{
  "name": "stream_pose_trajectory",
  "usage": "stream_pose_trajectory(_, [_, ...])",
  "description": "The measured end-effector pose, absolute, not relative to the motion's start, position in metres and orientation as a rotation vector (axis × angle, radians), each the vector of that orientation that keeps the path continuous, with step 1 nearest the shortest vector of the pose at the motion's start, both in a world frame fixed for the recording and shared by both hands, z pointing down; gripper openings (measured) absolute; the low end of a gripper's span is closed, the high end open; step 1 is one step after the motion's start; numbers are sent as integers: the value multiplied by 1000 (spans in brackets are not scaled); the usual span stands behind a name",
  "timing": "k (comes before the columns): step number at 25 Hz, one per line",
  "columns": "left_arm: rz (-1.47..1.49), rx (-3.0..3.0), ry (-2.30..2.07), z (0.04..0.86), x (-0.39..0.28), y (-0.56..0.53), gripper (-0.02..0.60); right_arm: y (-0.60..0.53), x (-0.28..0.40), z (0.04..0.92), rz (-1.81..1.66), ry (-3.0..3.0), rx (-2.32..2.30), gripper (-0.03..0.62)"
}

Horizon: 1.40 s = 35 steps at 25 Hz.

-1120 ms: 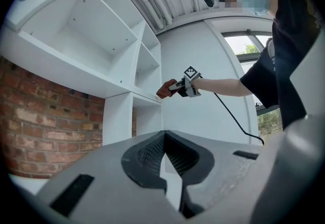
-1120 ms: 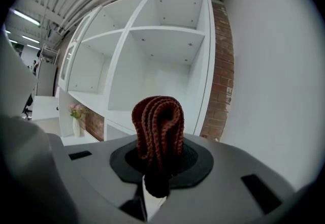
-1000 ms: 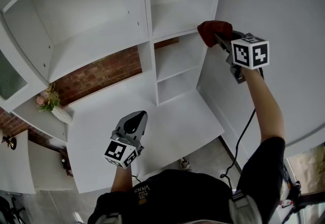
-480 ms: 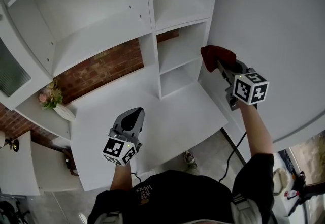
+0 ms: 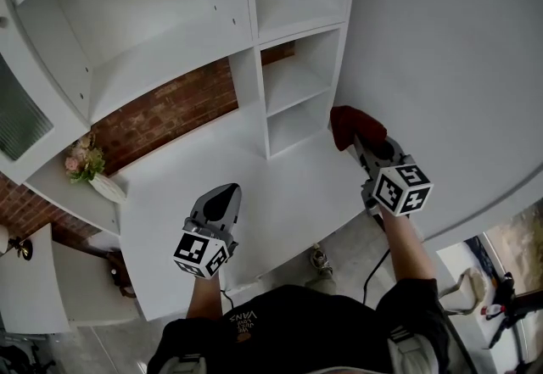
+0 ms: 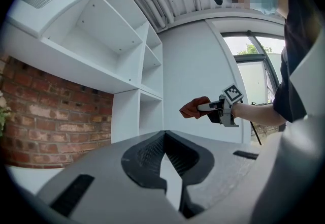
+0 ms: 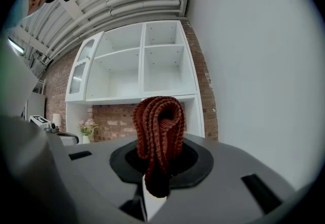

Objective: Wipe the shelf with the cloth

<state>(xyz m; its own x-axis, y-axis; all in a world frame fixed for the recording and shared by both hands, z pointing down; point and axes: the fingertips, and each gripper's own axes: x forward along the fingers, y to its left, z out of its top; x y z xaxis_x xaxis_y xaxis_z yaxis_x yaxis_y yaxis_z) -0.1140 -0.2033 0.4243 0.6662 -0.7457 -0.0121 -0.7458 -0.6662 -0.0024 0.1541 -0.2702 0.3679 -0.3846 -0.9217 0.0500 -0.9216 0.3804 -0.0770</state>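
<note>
A dark red knitted cloth (image 5: 352, 125) (image 7: 158, 139) (image 6: 193, 107) is pinched in my right gripper (image 5: 363, 143), which is shut on it. It hangs above the right end of the white desk top (image 5: 280, 194), below and in front of the narrow cubbies of the white shelf unit (image 5: 293, 84) (image 7: 142, 63), beside the tall white side panel (image 5: 441, 67). My left gripper (image 5: 219, 204) is held over the front middle of the desk, jaws closed with nothing between them.
A brick wall (image 5: 165, 118) shows behind the desk. A vase with flowers (image 5: 89, 173) stands on a low white shelf at the left. A black cable (image 5: 382, 266) hangs from the right gripper toward the floor. A window (image 6: 251, 73) lies past the panel.
My right gripper with the cloth has come down and toward me, from the upper cubby edge to just above the desk's right end. The left gripper has hardly moved.
</note>
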Motion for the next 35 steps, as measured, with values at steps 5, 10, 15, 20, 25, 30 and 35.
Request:
stream_pose_trajectory(5, [22, -2875, 1291, 431, -122, -194, 5, -246, 140, 402, -195, 2634, -1747, 69])
stream_pose_trajectory(10, [19, -2892, 1335, 443, -135, -187, 5, -219, 135, 442, -345, 2608, -1735, 69])
stream_pose_trajectory(15, [6, -2913, 1359, 458, -142, -179, 5, -193, 139, 476, -462, 2548, -1780, 69])
stream_pose_trajectory(20, [-18, -2957, 1364, 476, -144, -171, 5, -174, 147, 496, -493, 2480, -1879, 69])
stream_pose_trajectory(25, [-22, -2982, 1361, 485, -141, -167, 5, -164, 152, 505, -527, 2441, -1923, 67])
stream_pose_trajectory(30, [-11, -2981, 1342, 483, -137, -165, 5, -160, 148, 509, -536, 2453, -1914, 67])
stream_pose_trajectory(35, [-4, -2973, 1339, 480, -135, -163, 5, -159, 148, 506, -526, 2446, -1906, 67])
